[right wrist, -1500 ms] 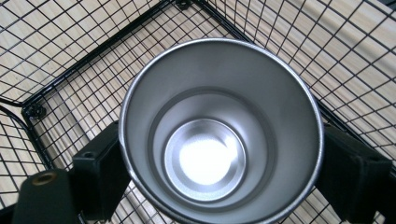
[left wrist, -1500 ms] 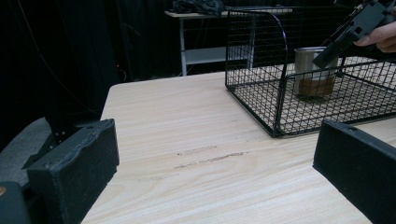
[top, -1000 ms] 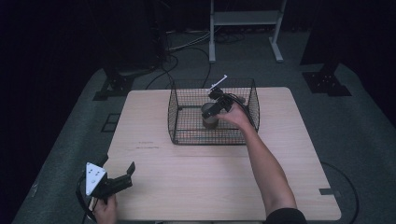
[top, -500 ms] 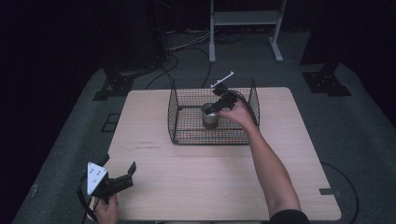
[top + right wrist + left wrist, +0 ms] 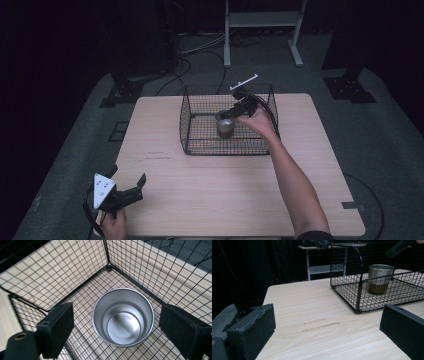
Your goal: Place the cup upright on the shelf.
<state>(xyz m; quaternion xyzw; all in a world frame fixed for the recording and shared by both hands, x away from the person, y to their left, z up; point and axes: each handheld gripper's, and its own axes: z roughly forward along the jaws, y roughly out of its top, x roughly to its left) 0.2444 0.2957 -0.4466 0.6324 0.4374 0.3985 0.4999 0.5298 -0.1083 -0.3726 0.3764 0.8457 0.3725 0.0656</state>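
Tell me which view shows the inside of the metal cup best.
The right gripper view: it looks straight down into the metal cup, showing its bare bottom. The left gripper view shows its side through the wire basket; the high view shows it small.

Setting: a recording lab or studio. Evidence: black curtains on all sides; grey carpeted floor (image 5: pixel 380 150); loose cables (image 5: pixel 192 55) trailing across it; black stand bases (image 5: pixel 350 82) at the edges; a white metal frame table (image 5: pixel 262 20) at the back; one pale wooden tabletop (image 5: pixel 240 200), lit from above.
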